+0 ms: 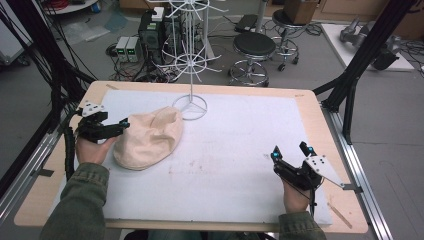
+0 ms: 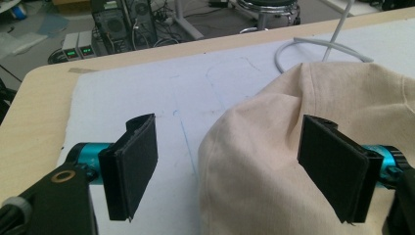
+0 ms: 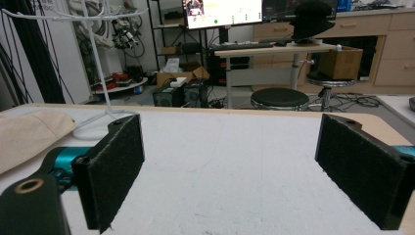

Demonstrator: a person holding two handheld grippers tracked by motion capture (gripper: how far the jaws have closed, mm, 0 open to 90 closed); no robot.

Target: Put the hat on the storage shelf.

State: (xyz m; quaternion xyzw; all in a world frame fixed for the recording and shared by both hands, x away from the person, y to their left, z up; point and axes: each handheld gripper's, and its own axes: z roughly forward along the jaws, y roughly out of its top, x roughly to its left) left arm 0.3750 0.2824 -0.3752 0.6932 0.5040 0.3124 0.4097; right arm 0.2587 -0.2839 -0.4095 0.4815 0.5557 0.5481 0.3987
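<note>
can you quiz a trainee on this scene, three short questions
1. True or false: the left gripper is shut on the cap.
2. Which thing does the cap's far edge meet: A the rack, B the stool, C the right gripper?
3. Fill in: the right gripper's jaws stand ____ over the white mat.

Key
1. False: its jaws are open, one beside the cap's edge, one over the cloth.
2. A, at the rack's ring base.
3. open

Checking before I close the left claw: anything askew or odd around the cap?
Nothing damaged or spilled. The beige cap lies crumpled, its far edge resting over the wire rack's base ring. The left claw is open astride the cap's edge.
</note>
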